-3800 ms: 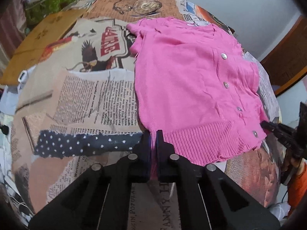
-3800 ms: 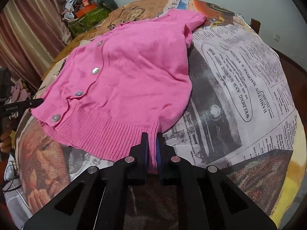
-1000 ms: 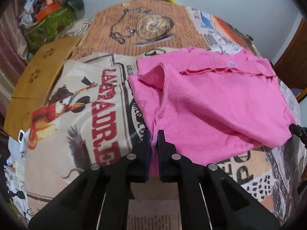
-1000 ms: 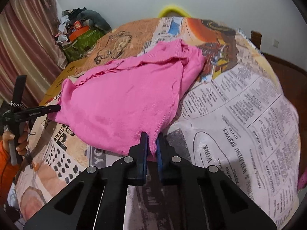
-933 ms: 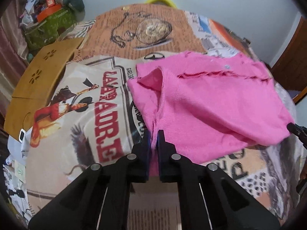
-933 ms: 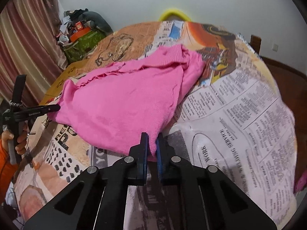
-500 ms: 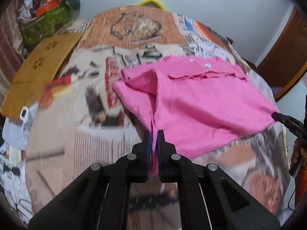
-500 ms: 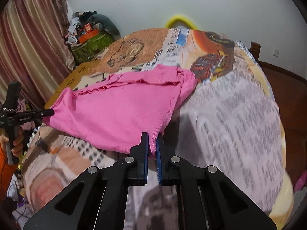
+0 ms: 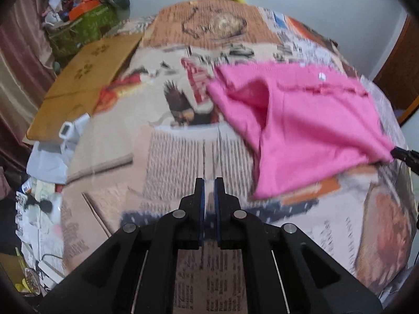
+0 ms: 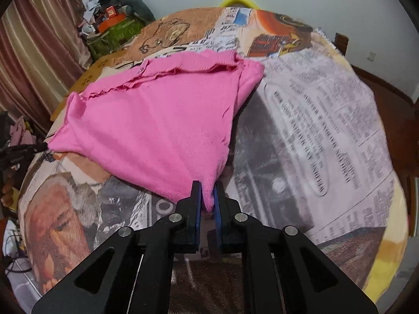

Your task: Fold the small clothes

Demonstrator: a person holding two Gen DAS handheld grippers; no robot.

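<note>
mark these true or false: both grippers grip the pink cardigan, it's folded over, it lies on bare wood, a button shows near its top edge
1. Both grippers grip the pink cardigan: false. The right gripper pinches a corner; the left gripper holds nothing, with only a narrow gap between its pads.
2. It is folded over: true, the frilled hem lies across the upper part.
3. It lies on bare wood: false, it lies on a newspaper-print cloth.
4. A button shows near its top edge: true.
</note>
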